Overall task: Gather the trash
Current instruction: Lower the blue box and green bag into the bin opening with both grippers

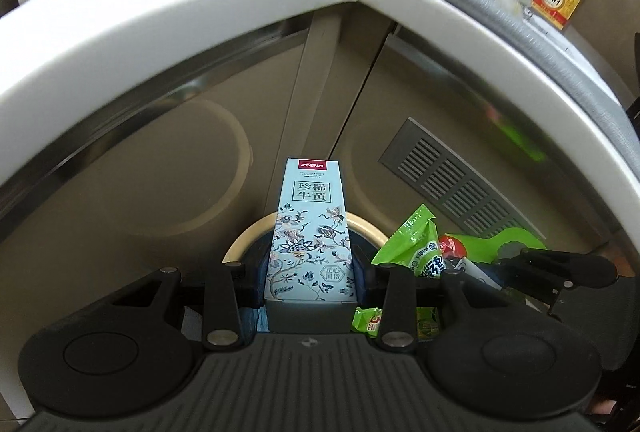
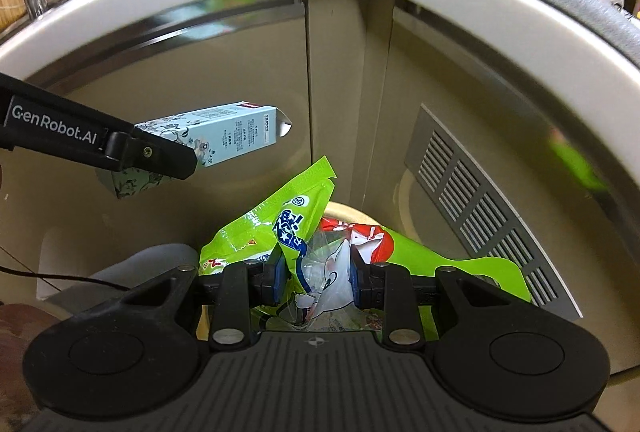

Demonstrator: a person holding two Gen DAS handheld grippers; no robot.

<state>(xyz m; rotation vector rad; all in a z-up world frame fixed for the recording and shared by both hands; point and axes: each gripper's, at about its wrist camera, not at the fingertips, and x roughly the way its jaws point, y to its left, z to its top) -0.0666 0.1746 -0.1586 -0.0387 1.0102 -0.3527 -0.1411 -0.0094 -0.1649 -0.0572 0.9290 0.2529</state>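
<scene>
The floral box (image 1: 310, 232) looks like matt printed cardboard; the green wrappers (image 2: 280, 228) are glossy, crinkled plastic; the counter edge (image 1: 200, 20) seems smooth and stone-like.

left gripper (image 1: 310, 284) — angled down, jaws clamped on load | right gripper (image 2: 316, 278) — angled down, jaws clamped

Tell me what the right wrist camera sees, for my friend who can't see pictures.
The right gripper pinches green snack bags before beige cabinet doors. To the left, the left gripper holds a pale blue flowered box.
</scene>
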